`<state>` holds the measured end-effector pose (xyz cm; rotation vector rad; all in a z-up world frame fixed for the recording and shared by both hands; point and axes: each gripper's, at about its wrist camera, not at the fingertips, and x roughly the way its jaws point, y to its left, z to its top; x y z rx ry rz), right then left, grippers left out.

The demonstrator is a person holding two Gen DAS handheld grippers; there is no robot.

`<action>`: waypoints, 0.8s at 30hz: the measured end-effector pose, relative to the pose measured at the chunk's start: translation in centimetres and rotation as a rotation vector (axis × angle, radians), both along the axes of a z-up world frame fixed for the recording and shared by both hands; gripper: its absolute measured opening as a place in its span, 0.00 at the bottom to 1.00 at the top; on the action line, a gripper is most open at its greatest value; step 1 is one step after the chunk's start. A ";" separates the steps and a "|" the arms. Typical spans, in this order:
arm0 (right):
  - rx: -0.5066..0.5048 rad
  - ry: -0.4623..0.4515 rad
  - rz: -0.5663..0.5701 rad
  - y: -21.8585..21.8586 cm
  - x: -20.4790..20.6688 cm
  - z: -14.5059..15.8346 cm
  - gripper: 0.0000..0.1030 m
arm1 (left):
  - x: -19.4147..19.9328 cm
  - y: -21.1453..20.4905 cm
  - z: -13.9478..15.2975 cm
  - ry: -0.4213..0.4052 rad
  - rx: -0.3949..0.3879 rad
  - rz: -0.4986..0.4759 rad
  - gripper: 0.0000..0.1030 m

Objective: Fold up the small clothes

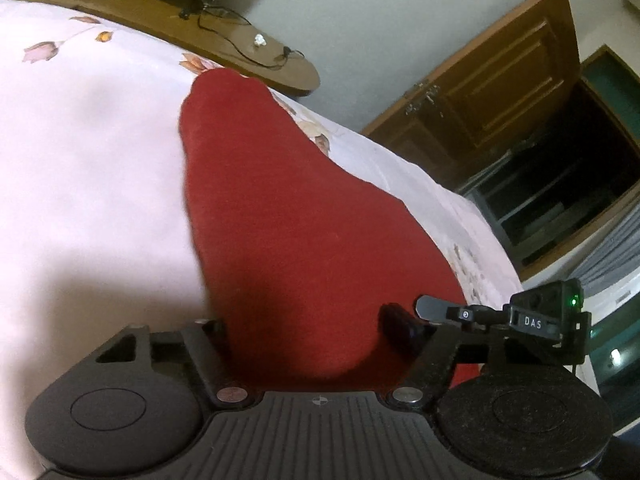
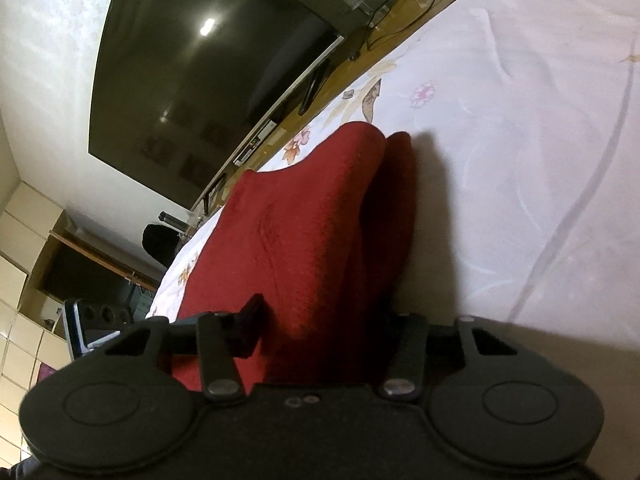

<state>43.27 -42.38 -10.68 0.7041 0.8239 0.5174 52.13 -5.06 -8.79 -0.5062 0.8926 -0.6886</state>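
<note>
A dark red knitted garment (image 1: 288, 216) stretches away from my left gripper (image 1: 308, 332) over a pale pink floral bedsheet (image 1: 88, 140). The left jaws close on its near edge; cloth hides most of the fingers, and one black fingertip (image 1: 400, 328) shows on the right. In the right wrist view the same red garment (image 2: 304, 232) rises in a doubled fold from my right gripper (image 2: 324, 332), which is shut on its near edge. The right gripper's left finger (image 2: 250, 328) shows; the other is behind cloth.
A wooden shelf (image 1: 224, 36) with cables runs behind the bed. A wooden door (image 1: 492, 80) and dark doorway stand at the right. In the right wrist view a large dark TV (image 2: 208, 72) hangs above the shelf, and the sheet (image 2: 520, 140) spreads to the right.
</note>
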 end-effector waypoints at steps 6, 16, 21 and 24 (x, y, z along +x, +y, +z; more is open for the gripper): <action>0.001 -0.008 -0.008 0.3 0.1 0.0 0.47 | -0.1 -0.1 0.0 -0.012 0.012 0.002 0.66; 0.000 -0.018 -0.015 0.7 0.1 -0.2 0.46 | -0.2 -0.3 -0.1 -0.025 0.016 0.002 0.66; -0.010 -0.015 -0.023 0.9 0.1 0.0 0.45 | -0.3 -0.3 -0.1 -0.033 0.018 0.008 0.62; -0.014 -0.017 -0.027 1.0 0.0 0.1 0.42 | -0.3 -0.1 0.0 -0.029 0.012 0.011 0.55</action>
